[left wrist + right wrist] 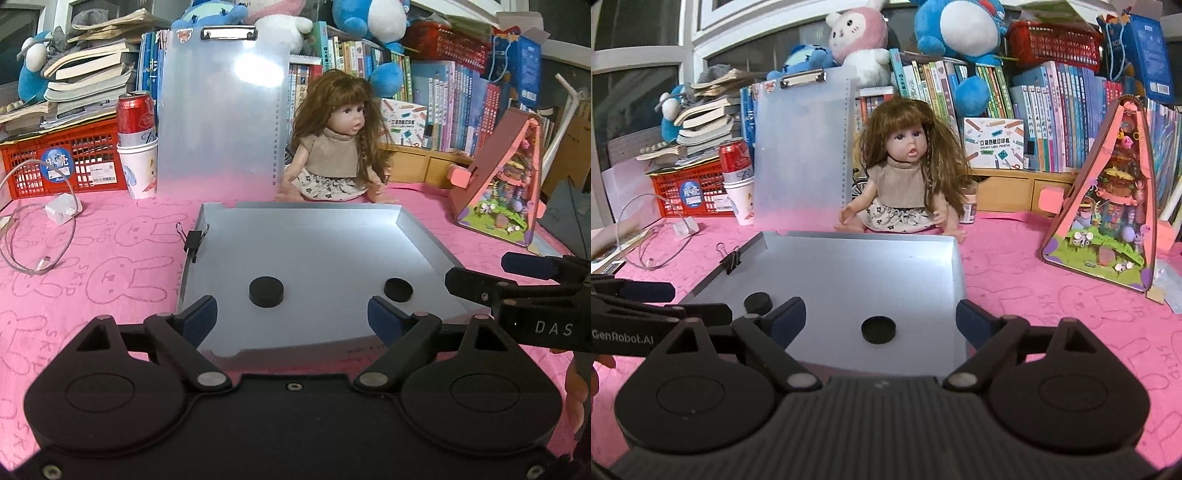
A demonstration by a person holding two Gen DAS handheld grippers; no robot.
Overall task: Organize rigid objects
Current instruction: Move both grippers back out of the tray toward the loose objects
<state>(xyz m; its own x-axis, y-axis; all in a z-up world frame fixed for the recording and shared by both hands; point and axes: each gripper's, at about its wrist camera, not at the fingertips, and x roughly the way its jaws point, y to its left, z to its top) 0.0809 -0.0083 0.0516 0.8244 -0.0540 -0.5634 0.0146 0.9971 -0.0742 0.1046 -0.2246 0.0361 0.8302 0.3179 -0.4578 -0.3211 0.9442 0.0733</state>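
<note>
You held both grippers w/ jaws released, nothing between them. Left gripper [291, 317] hovered at the near edge of the grey tray [413, 236] on the pink counter [110, 258]; right gripper [881, 317] sat beside it, over the tray's right part. Two black discs lay flat in the tray, apart: left disc [266, 291] and right disc [398, 289]. Binder clip [192, 240] gripped the tray's left wall. Doll [340, 147] sat just behind the tray.
</note>
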